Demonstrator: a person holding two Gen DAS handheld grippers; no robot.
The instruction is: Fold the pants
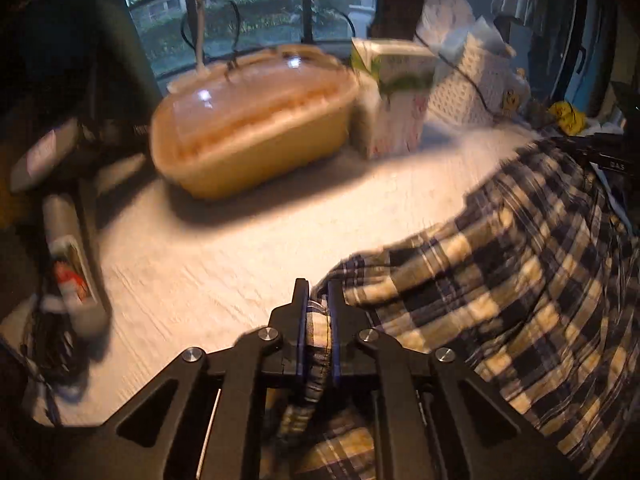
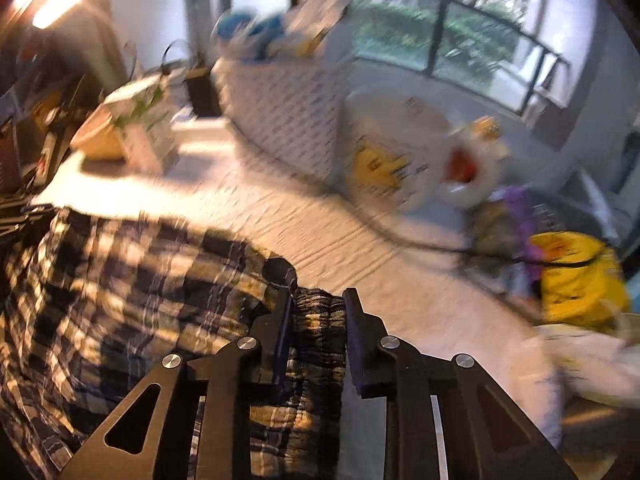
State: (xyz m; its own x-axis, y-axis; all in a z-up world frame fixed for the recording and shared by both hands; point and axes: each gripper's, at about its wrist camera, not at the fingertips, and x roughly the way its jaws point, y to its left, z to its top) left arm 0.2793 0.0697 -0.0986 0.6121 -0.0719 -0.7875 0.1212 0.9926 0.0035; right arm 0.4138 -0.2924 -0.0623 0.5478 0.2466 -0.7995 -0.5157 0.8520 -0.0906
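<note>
Pants (image 1: 500, 248) on table (image 1: 224, 248); tub (image 1: 248, 120) behind, carton (image 1: 394, 96) right.

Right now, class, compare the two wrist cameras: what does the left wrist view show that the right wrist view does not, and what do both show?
Only the left wrist view shows the tan oval tub with a clear domed lid in full.

Only the right wrist view shows the crumpled yellow plastic bag and the white bucket with a yellow label.

Both show the navy and cream plaid pants on the white textured tabletop, and a claw shut on the fabric: the left claw, the right claw.
</note>
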